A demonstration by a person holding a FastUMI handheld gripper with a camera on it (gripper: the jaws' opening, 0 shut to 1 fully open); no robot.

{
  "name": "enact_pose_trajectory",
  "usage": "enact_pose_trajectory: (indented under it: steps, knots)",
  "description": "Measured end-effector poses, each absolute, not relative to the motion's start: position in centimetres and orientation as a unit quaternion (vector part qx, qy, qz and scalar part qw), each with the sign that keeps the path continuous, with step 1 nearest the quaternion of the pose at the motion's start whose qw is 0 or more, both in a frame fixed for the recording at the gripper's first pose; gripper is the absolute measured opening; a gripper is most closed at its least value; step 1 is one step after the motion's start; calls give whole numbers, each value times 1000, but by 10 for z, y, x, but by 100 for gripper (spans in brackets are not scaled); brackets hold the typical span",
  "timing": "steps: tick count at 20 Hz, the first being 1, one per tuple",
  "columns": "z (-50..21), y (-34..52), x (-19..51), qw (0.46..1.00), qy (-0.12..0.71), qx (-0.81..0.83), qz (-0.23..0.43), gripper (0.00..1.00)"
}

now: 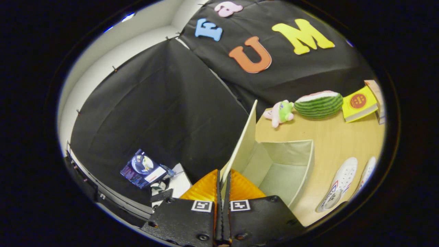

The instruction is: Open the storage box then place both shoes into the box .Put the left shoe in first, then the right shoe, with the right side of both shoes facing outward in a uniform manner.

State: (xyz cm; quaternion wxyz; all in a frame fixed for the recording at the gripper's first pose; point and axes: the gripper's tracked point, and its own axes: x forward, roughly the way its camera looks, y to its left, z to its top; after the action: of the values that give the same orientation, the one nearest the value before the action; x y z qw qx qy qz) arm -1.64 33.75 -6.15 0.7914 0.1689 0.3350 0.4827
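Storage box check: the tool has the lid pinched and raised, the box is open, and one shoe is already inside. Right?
Not quite. The gripper view shows the storage box with nothing inside; both white shoes lie on the table beside it. The rest holds: the tool is shut on the lid, which stands raised, and the box is open.

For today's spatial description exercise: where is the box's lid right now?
In the gripper view the lid stands raised, pinched between the gripper's shut fingers, beside the open storage box on the wooden table.
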Motion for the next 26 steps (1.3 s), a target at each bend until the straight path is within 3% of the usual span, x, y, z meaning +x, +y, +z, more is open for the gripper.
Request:
enact_pose_trajectory:
  steps: [6,10,15,26]
  knots:
    - [-48,406,-40,797,309,87,512,10]
    - [-44,434,-41,808,283,47,514,25]
    - [-25,423,-31,844,217,22,489,95]
    - [-17,299,29,929,151,-6,338,100]
